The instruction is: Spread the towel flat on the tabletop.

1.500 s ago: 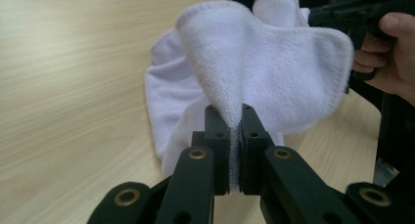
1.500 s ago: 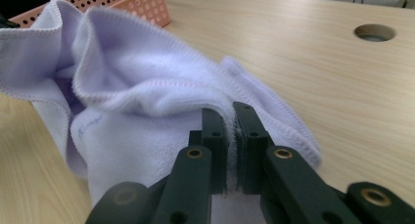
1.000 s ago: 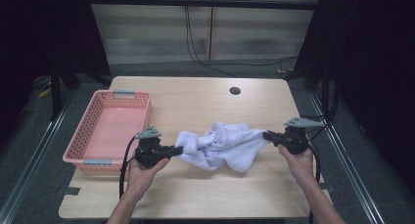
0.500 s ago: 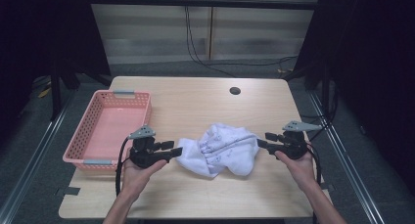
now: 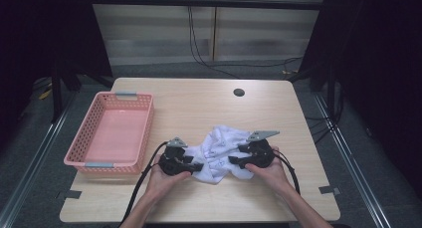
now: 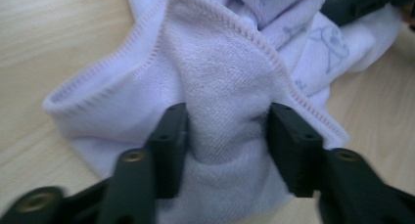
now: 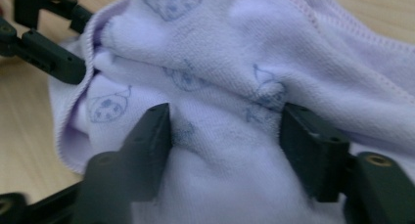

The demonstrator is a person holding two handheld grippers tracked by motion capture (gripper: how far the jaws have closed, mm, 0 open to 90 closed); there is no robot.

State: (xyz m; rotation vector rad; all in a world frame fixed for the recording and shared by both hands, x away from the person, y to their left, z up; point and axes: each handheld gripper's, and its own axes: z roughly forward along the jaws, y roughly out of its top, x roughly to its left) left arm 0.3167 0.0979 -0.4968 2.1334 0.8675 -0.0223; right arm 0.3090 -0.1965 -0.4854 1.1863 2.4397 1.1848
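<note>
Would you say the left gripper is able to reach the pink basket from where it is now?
Probably yes: the pink basket lies just left of the left gripper, with bare table between them. Its jaws have just been opening, with the white cloth bunched between them.

Even overhead light on the table [image 5: 199,98], dark surroundings; close gripper views soft, blurred near the bottom.
</note>
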